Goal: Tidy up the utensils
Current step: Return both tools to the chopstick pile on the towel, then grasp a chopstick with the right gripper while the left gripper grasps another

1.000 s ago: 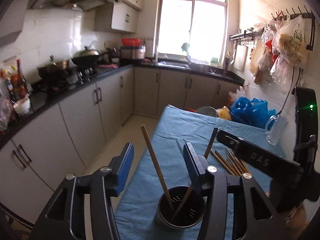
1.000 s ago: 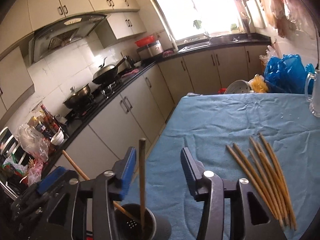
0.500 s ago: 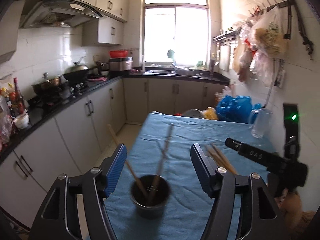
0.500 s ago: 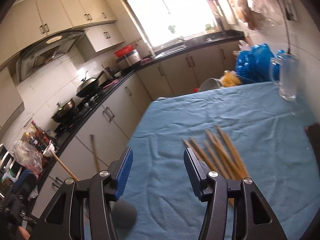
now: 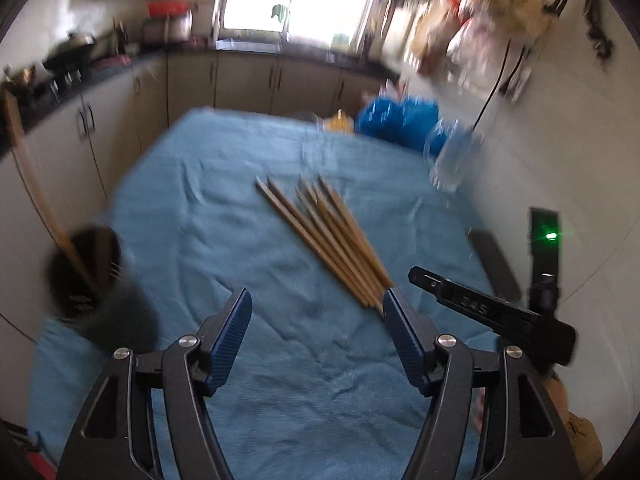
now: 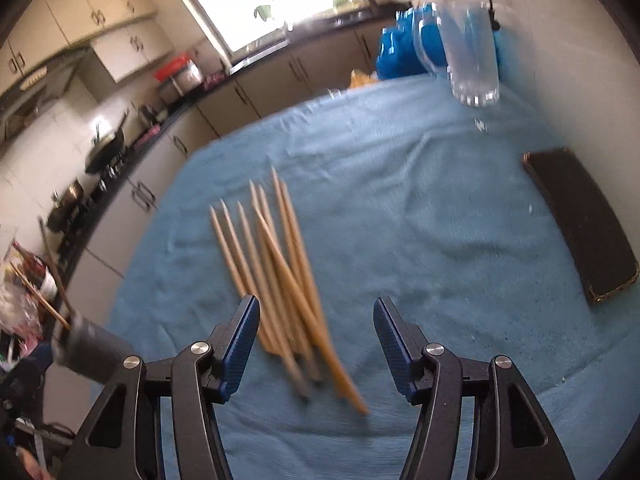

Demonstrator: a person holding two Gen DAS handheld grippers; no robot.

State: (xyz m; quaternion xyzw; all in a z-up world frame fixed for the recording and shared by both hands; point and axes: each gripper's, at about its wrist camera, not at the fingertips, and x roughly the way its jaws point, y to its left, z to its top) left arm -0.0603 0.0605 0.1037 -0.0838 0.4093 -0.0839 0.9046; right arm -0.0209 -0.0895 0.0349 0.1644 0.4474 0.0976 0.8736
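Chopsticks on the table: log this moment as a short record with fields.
loose chopsticks: fanned bundle lying flat on the blue cloth
holder: dark cup at the table's left edge, two chopsticks standing in it
left gripper: open, empty, above the cloth
right gripper: open, empty, over the bundle's near ends
also on table: glass mug, dark flat case

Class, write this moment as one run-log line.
left gripper: open, empty | right gripper: open over loose wooden chopsticks on blue cloth | dark cylindrical holder: two chopsticks inside
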